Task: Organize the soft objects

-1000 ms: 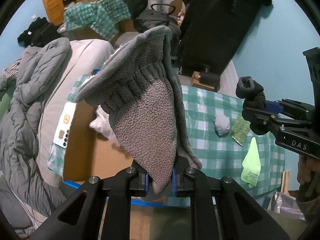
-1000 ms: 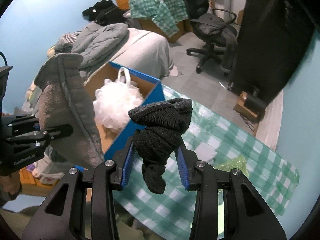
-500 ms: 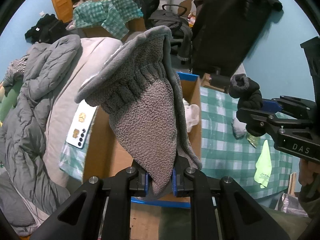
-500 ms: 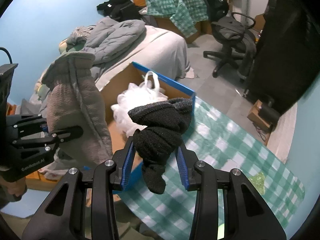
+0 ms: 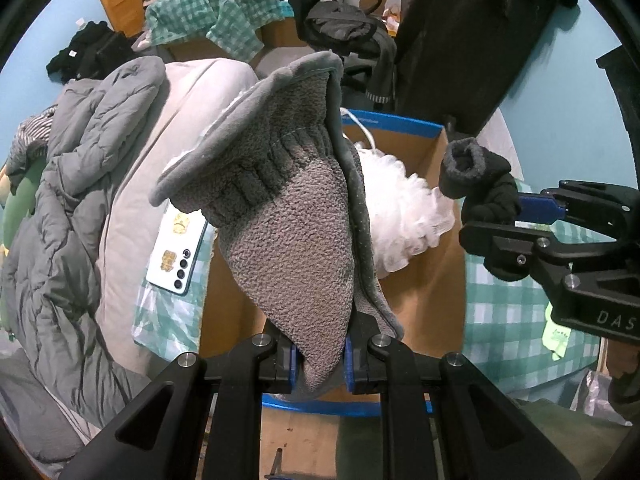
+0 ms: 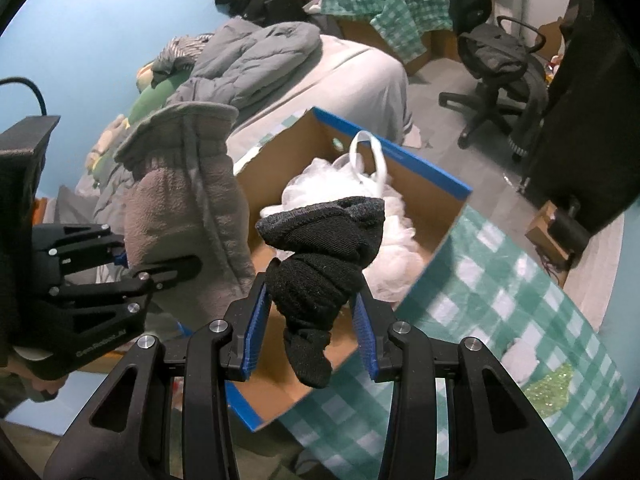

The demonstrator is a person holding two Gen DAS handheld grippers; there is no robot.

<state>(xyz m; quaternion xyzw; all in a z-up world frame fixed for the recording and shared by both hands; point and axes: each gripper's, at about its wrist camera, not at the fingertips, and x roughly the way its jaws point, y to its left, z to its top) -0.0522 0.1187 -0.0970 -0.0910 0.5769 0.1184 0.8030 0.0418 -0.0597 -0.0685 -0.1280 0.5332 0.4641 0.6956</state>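
My left gripper (image 5: 319,362) is shut on a grey fleece mitten (image 5: 288,216) and holds it upright over the open cardboard box (image 5: 420,292) with a blue rim. The mitten also shows in the right wrist view (image 6: 188,216). My right gripper (image 6: 310,332) is shut on a rolled black sock (image 6: 320,256) and holds it above the box (image 6: 400,168). The sock also shows at the right of the left wrist view (image 5: 480,192). A white mesh puff (image 6: 356,208) with a loop handle lies inside the box.
The box sits on a table with a green checked cloth (image 6: 500,300). A white phone (image 5: 176,248) lies on the cloth left of the box. A green glitter piece (image 6: 548,390) and a yellow-green cloth (image 5: 556,332) lie on the table. A bed with grey jackets (image 5: 80,184) stands left.
Both grippers have moved left with their loads, from over the checked table to over the box. The puff and the box's inside now show behind the mitten.
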